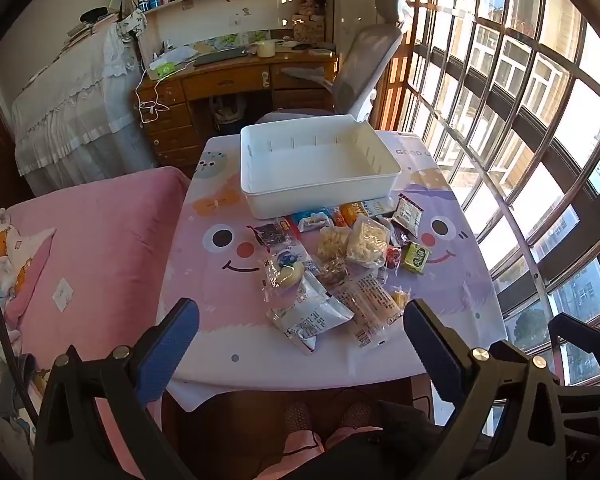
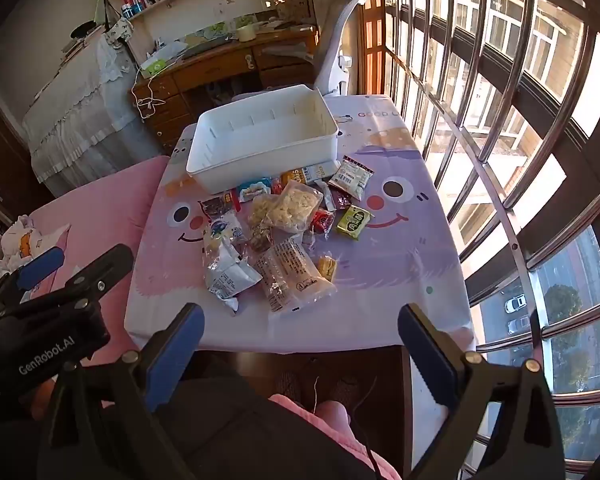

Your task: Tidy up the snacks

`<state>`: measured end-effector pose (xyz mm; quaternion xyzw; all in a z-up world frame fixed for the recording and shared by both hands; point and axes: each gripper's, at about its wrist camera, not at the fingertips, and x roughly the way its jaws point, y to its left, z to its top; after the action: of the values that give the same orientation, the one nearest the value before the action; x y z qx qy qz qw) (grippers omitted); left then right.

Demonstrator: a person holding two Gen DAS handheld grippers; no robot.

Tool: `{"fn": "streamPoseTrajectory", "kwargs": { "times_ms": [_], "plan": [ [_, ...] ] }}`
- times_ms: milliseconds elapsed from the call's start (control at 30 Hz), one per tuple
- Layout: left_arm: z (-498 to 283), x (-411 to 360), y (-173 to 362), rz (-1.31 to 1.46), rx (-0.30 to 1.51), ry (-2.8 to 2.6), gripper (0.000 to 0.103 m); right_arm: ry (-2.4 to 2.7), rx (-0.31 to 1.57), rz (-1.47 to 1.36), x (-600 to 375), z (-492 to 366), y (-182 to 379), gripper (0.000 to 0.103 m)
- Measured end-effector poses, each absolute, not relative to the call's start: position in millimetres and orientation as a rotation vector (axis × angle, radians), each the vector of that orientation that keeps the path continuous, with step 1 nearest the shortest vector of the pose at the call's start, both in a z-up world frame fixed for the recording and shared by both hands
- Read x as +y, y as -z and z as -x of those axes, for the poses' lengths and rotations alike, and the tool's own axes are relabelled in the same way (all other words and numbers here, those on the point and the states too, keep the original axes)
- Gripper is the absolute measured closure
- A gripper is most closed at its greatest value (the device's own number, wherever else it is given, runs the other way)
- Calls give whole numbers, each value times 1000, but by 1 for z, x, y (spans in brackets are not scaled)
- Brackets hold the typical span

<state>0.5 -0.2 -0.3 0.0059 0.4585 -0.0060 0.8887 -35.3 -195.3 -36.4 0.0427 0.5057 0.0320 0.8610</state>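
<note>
A white plastic bin (image 1: 320,188) (image 2: 260,160), empty, stands at the far side of a small table with a cartoon cloth (image 1: 204,280) (image 2: 400,272). Several snack packets lie in a loose pile (image 1: 340,272) (image 2: 284,232) in front of it, among them a green packet (image 1: 417,257) (image 2: 353,222), a long clear packet (image 1: 370,312) (image 2: 292,276) and a silver bag (image 1: 308,316) (image 2: 230,276). My left gripper (image 1: 300,344) is open and empty, above the table's near edge. My right gripper (image 2: 300,344) is open and empty, likewise short of the pile.
A pink bed (image 1: 92,240) lies left of the table. A barred window (image 1: 520,120) runs along the right. A wooden desk (image 1: 236,80) and an office chair (image 1: 368,56) stand behind the table. The left gripper's body shows in the right wrist view (image 2: 52,300).
</note>
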Motion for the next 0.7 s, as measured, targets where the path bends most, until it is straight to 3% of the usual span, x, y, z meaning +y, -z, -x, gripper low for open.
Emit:
{"fn": "streamPoseTrajectory", "kwargs": {
  "times_ms": [700],
  "plan": [
    [-8,-3,5,-14,950,23,1,-65,1070,-98,-199,33,39,5]
  ]
}}
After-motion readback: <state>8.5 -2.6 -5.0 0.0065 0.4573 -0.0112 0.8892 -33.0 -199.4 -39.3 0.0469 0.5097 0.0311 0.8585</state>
